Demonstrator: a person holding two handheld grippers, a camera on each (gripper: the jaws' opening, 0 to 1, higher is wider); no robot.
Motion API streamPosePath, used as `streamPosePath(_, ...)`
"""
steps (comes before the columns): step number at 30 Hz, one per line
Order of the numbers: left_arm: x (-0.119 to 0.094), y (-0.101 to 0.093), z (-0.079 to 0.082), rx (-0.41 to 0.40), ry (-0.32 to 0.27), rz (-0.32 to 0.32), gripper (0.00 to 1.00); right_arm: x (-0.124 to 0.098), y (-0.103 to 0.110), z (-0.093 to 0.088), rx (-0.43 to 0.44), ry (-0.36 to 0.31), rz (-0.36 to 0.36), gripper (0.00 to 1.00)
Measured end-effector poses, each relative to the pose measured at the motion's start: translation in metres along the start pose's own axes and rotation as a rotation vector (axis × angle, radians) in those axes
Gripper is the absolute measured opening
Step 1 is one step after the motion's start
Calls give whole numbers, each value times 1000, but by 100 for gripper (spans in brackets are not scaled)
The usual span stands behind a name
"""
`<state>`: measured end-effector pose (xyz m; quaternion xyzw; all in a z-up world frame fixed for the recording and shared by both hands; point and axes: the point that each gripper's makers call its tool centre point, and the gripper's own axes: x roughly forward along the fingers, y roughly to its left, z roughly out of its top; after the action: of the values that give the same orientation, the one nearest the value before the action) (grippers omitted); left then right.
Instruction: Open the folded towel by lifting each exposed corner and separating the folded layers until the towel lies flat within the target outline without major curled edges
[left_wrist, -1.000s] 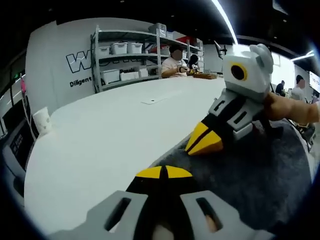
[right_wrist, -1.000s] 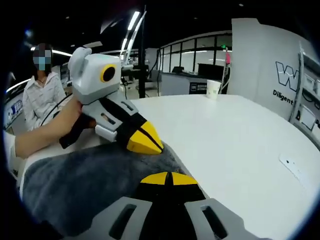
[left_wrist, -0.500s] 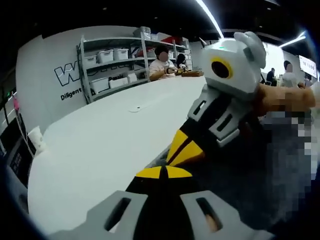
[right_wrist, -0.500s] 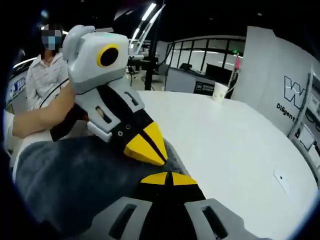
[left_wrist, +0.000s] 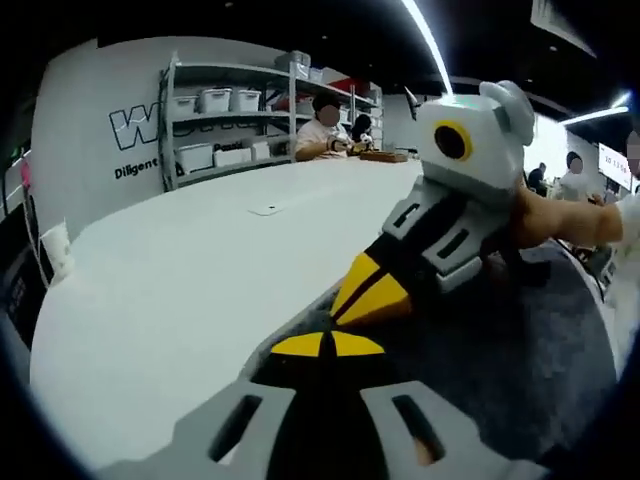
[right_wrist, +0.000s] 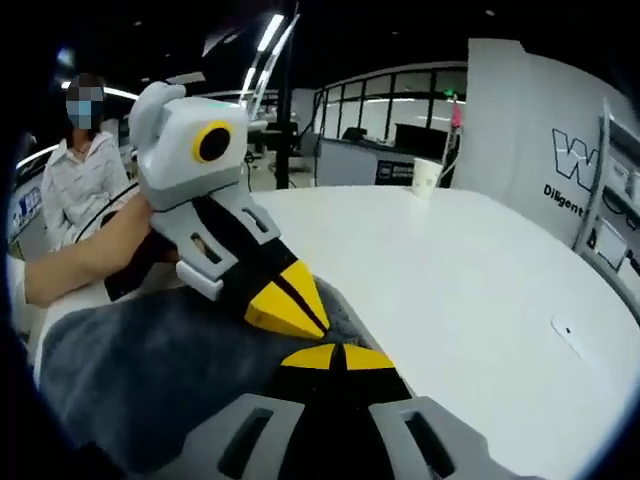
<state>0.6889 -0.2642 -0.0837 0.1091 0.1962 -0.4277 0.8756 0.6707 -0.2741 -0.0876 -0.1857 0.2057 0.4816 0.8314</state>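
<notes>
left gripper (left_wrist: 325, 345), right gripper (right_wrist: 335, 357), jaws closed on towel (left_wrist: 520, 370)

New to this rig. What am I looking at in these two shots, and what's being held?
There is no robot arm: a person holds a grey, yellow-tipped two-jaw gripper in each hand, and each carries a fisheye camera looking along its own jaws.

In the left gripper view, the left gripper rises from the bottom, and the right gripper comes in beside it. The right gripper view mirrors this: right gripper at the bottom, left gripper held in a hand.

A dark grey fluffy towel lies on a white table. Both grippers' jaws look closed at its edge, apparently pinching it.

A white paper cup stands far back.
</notes>
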Motion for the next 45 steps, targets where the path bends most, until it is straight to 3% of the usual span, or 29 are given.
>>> streamPosePath(17,-1,2,0,-15,3,8,0,-10,-3,-5,1,-13,18,0)
streamPosePath(30,-1,4,0,-17,4,11,0,-27,-9,-16,-58,-8,7,0)
streamPosePath(36,-1,4,0,-15,5,12,0,-38,-17,-23,19,-33,20,0)
streamPosePath(45,-2,2,0,-17,5,13,0,-50,-25,-33,10,-32,4,0)
